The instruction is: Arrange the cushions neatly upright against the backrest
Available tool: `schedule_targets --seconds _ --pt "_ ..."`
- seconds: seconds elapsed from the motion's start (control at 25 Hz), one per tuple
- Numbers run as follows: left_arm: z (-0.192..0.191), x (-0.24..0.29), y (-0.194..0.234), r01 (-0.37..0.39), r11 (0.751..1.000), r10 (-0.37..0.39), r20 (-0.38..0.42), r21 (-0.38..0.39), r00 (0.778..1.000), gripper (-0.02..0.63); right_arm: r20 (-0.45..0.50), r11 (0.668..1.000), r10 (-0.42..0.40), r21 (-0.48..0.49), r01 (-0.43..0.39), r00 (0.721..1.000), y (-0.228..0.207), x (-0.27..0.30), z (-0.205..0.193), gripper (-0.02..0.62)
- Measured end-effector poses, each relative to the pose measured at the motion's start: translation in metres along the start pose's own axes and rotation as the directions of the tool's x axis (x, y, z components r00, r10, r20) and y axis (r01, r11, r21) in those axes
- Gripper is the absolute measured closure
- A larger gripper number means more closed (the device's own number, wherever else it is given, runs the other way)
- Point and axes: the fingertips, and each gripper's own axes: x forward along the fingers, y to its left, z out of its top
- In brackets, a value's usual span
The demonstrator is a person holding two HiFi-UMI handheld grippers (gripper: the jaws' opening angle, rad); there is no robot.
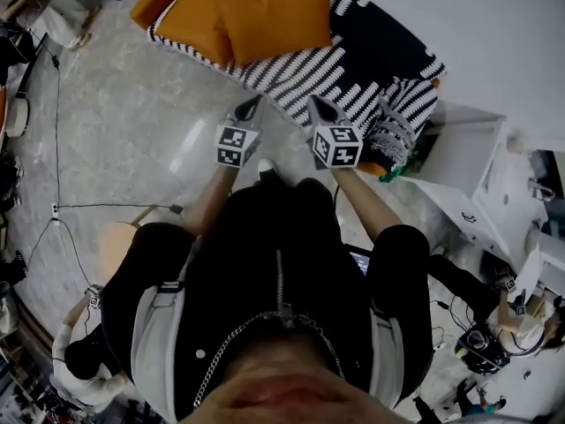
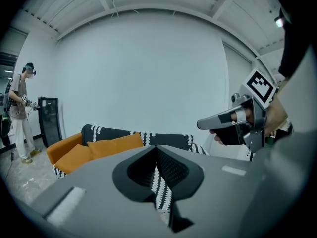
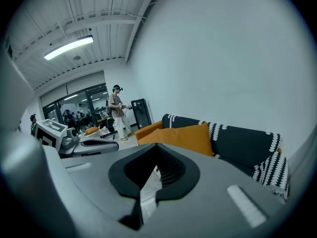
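Two orange cushions (image 1: 274, 20) (image 1: 196, 20) lie side by side on the seat of a sofa (image 1: 371, 60) with a black and white striped cover. In the left gripper view the cushions (image 2: 114, 144) rest along the sofa's dark backrest (image 2: 168, 139). The nearer cushion (image 3: 183, 138) leans at the backrest in the right gripper view. My left gripper (image 1: 253, 106) (image 2: 157, 155) and right gripper (image 1: 318, 106) (image 3: 157, 160) are both shut and hold nothing. They point at the sofa's front edge, a short way off it, side by side.
A fringed striped throw (image 1: 393, 135) hangs at the sofa's right end. A white cabinet (image 1: 468, 175) stands to the right. Cables (image 1: 57, 148) run over the tiled floor at left. Another person (image 2: 22, 113) stands beyond the sofa, beside a black cabinet (image 2: 49, 120).
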Motion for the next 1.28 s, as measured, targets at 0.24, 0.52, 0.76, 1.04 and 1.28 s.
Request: schedule_targets --seconds 0.24,0.52,0.76,1.04,1.28 --pt "-0.001 0.025 0.036 0.011 1.000 -0.011 -0.018 -0.022 1.000 0.595 -0.014 0.999 -0.038 0.036 0.039 0.999 -0.016 0.031 0.011 0.592" --pt "-0.003 0.049 0.060 -0.011 0.999 0.010 -0.029 -0.038 1.000 0.595 -0.038 0.999 -0.025 0.047 0.026 0.999 -0.032 0.069 0.013 0.592" --pt "0.007 0.080 0.090 -0.052 0.998 0.050 -0.040 -0.038 0.998 0.595 -0.041 0.999 0.011 0.048 -0.009 0.999 -0.048 0.122 0.030 0.592" --pt "0.030 0.132 0.130 -0.109 0.993 0.107 -0.054 -0.037 0.993 0.595 -0.027 0.998 0.050 0.037 -0.049 0.998 -0.084 0.179 0.074 0.592" --pt "0.055 0.180 0.153 -0.148 0.988 0.145 -0.070 -0.035 0.987 0.595 -0.008 0.997 0.068 0.045 -0.068 0.998 -0.128 0.219 0.118 0.592"
